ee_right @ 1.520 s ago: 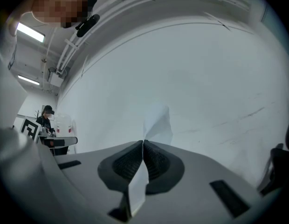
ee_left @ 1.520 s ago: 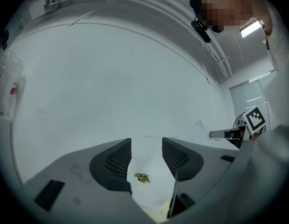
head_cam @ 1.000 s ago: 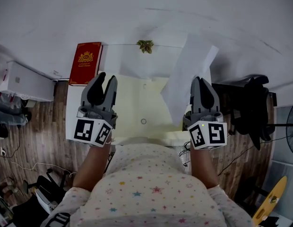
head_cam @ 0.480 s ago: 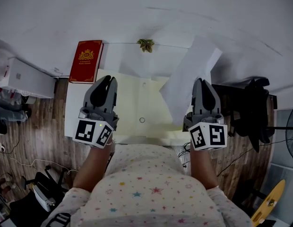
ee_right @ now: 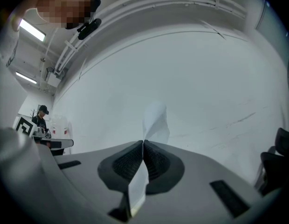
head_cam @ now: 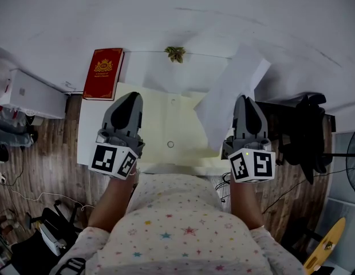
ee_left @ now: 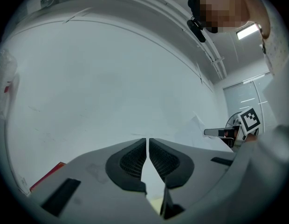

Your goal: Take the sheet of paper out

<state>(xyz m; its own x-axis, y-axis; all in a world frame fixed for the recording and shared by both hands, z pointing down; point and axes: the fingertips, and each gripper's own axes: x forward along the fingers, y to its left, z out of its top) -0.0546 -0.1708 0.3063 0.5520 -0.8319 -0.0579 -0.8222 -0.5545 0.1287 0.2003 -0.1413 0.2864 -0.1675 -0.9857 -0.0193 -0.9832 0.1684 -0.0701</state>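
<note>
My right gripper (head_cam: 246, 99) (ee_right: 143, 141) is shut on a white sheet of paper (head_cam: 232, 90) (ee_right: 155, 120). The sheet rises past its tips and hangs free above a pale yellow folder (head_cam: 166, 119), which lies flat on the white table (head_cam: 89, 133). My left gripper (head_cam: 130, 96) (ee_left: 147, 139) hovers over the folder's left part. Its jaws have just been closing and now meet at the tips, with nothing showing between them. Both grippers point level, away from the person.
A red book (head_cam: 103, 73) lies at the table's far left corner, and a small dried leaf cluster (head_cam: 176, 53) at its far edge. A white box (head_cam: 28, 96) stands on the left. Dark furniture (head_cam: 306, 125) stands on the right, over the wooden floor.
The left gripper's jaws, open one second ago, have closed until they meet. The sheet in the right gripper has shifted slightly to the right. Neither hand has moved much.
</note>
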